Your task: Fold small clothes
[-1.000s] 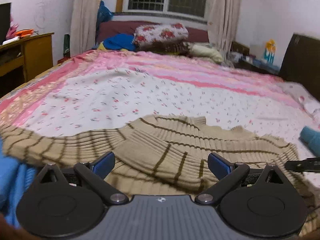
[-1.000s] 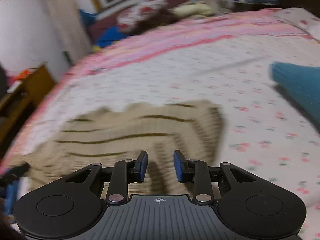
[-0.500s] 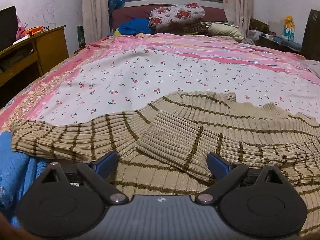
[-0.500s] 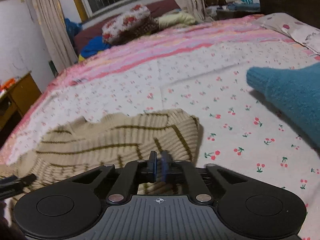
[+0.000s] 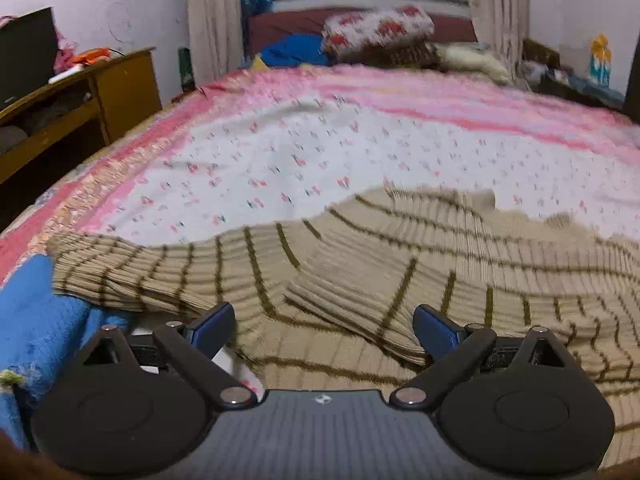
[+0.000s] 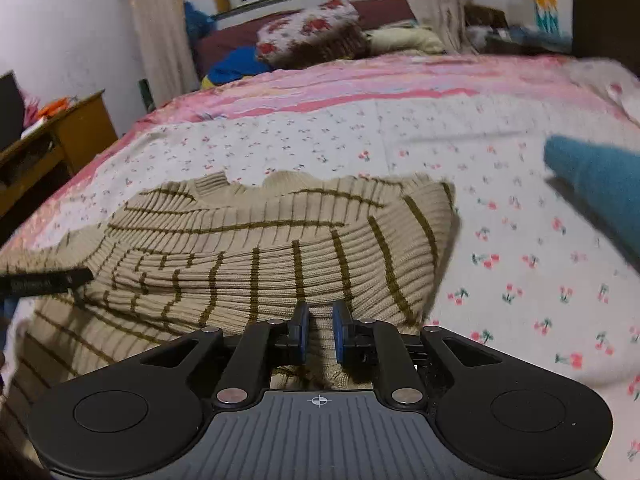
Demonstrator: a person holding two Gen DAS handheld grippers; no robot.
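Right gripper [image 6: 319, 330] pinches sweater [image 6: 280, 248] hem, left gripper [image 5: 324, 326] spread; thin bite may slip mid-fold.

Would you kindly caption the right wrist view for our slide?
Right gripper pinches the striped beige sweater's near edge on the cherry-print bedspread.

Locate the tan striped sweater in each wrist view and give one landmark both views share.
Left wrist: the tan striped sweater fills the lower middle and right, just beyond the claw.
Right wrist: the sweater lies centre-left on the bed, just beyond the claw.
Shared landmark: the rose-print pillow below the window.
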